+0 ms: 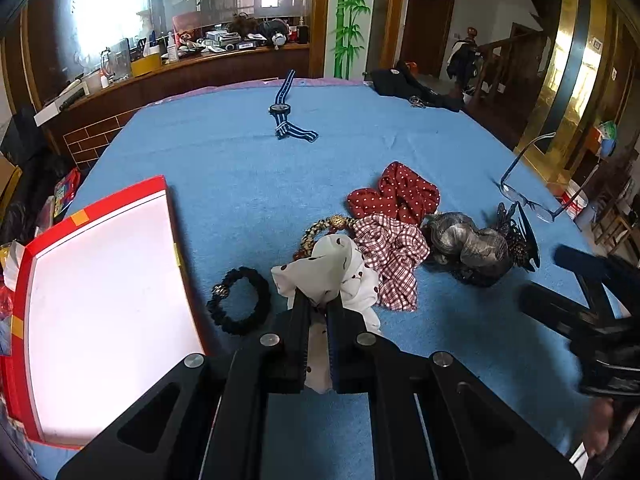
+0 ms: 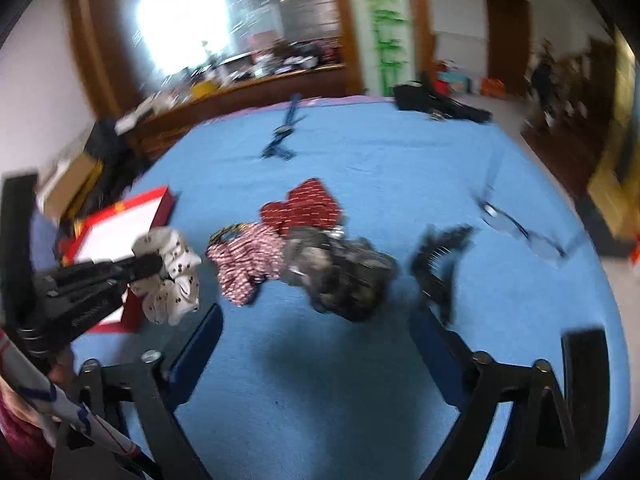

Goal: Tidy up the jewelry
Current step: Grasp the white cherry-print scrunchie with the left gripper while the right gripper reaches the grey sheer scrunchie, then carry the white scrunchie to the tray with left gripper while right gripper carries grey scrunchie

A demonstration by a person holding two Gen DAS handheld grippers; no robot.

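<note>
We clamp the left gripper [image 1: 318, 304] on the white dotted fabric scrunchie [image 1: 328, 268], lifting it beside the red-rimmed white tray [image 1: 108, 208] for stowing, while our right gripper [image 2: 316, 332] stands wide apart, empty

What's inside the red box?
The red box shows only a bare white floor. Nothing lies in it. Its near corner is hidden by the left gripper, which is shut on the white scrunchie.

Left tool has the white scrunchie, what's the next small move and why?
Probably carry the white scrunchie left over the red box and let go: the left tool is shut on it, and the box sits open beside it.
</note>
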